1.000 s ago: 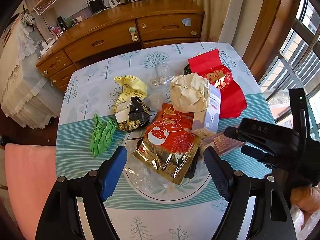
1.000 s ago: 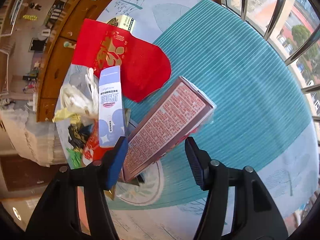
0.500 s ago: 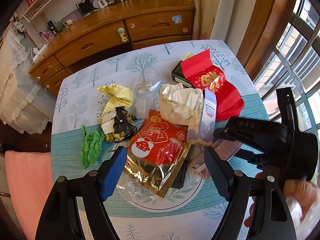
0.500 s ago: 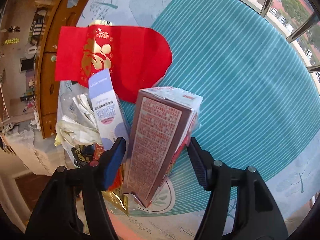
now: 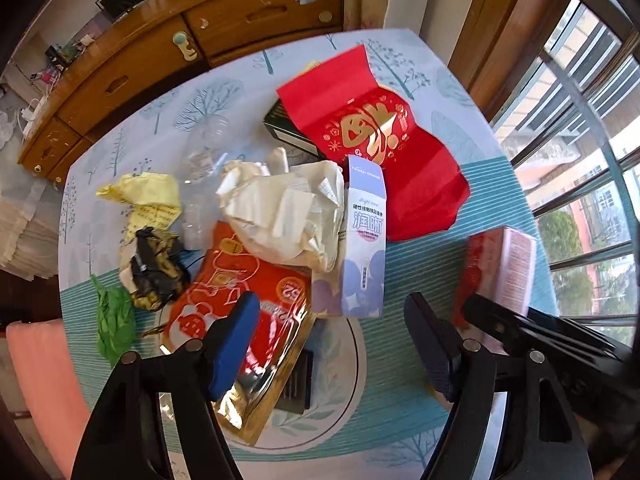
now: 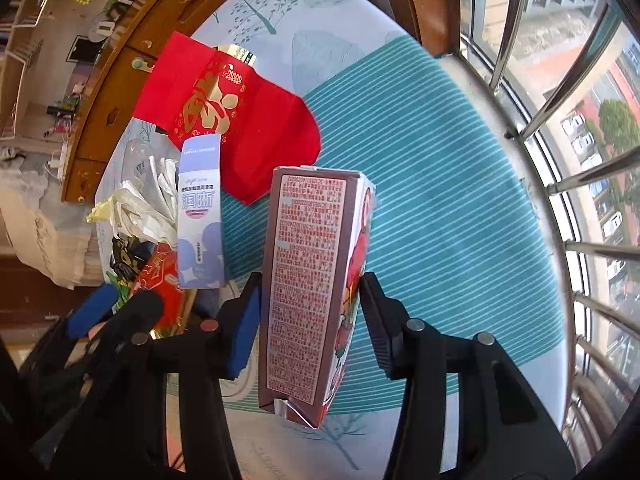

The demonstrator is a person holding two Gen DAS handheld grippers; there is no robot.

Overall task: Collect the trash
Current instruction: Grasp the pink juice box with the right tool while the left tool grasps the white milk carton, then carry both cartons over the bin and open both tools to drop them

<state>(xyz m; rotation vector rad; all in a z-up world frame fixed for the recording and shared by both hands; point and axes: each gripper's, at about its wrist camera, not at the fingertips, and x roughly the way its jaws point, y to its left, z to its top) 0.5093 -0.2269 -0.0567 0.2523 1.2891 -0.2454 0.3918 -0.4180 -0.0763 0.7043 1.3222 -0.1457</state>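
Observation:
A pink carton printed with small text stands between my right gripper's jaws, which are closing with both pads against its sides. The left wrist view shows that carton at the right. My left gripper hangs over the trash pile, its jaws closing slightly but still wide and touching nothing. Under and ahead of it lie a red-gold snack bag, a white-purple box, crumpled white paper and a red envelope. Yellow, black-gold and green wrappers lie to the left.
The trash sits partly on a round plate on a table with a tree-print cloth. A clear bottle and a dark box lie further back. A wooden dresser stands behind, barred windows at the right, a pink cushion at the left.
My right gripper has rolled and its jaws have closed onto the pink carton, which went from slanted to upright. My left gripper has dropped closer to the pile and shifted right.

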